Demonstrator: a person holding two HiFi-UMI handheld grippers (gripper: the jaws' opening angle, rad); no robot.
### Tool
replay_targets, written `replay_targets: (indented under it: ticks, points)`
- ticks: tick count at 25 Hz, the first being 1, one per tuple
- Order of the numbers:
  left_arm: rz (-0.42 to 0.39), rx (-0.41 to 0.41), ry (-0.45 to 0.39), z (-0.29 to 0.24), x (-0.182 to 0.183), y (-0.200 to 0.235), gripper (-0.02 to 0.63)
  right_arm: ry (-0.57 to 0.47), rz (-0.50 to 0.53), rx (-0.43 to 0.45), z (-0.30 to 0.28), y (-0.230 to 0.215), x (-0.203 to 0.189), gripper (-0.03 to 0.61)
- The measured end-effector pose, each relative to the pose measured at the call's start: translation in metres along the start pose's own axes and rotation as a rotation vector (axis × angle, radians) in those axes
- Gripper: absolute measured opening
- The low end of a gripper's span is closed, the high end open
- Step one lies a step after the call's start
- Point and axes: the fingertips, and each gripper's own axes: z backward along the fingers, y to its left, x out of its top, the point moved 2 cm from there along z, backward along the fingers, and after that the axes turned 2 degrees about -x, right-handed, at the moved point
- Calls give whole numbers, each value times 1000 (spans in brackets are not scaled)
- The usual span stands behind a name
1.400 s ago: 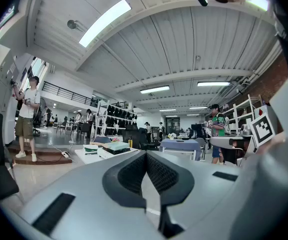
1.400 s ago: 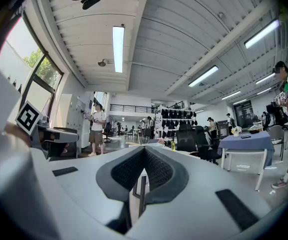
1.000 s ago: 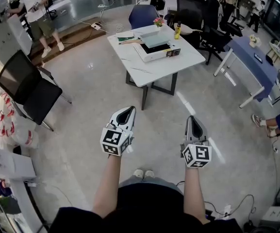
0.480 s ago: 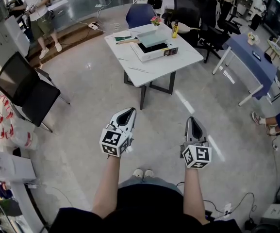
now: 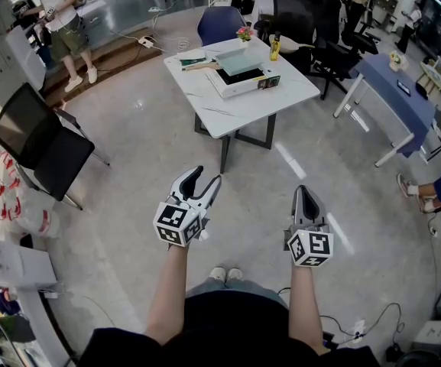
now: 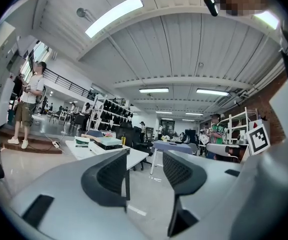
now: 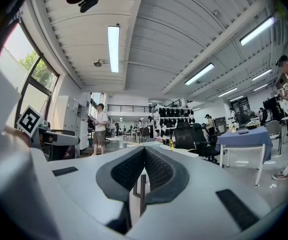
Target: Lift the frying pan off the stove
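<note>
Head view: the person stands on open floor (image 5: 144, 144) with both grippers held out in front, well apart from the white table (image 5: 281, 98) ahead. The left gripper (image 5: 201, 182) has its jaws spread in a V. The right gripper (image 5: 306, 190) has its jaws pressed together. Near the middle of the table lies a flat white box (image 5: 244, 76) with a dark top, which may be the stove. A yellow bottle (image 5: 279, 49) stands at the far edge. No pan can be made out for certain at this range; if it is there, it sits on that box.

Left gripper view: the left gripper (image 6: 146, 170) points at the table (image 6: 91, 151). Its jaws are opening, with nothing between the pads.

Right gripper view: the right gripper (image 7: 144, 153) is closed on nothing, the pads meeting along a thin seam.

The task is judged barely begun, with the approach not yet made. The next move calls for walking to the table's near edge, finding the pan's handle, and bringing the open left jaws around it before any lift.
</note>
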Motion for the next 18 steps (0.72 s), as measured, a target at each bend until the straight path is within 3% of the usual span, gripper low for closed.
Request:
replay_targets:
  ticks: [4, 18]
  points:
    - [10, -1, -3, 1, 1, 8, 285, -1, 0, -3, -4, 3, 0, 2]
    - [7, -31, -4, 3, 0, 33, 288, -20, 5, -30, -16, 23, 0, 2]
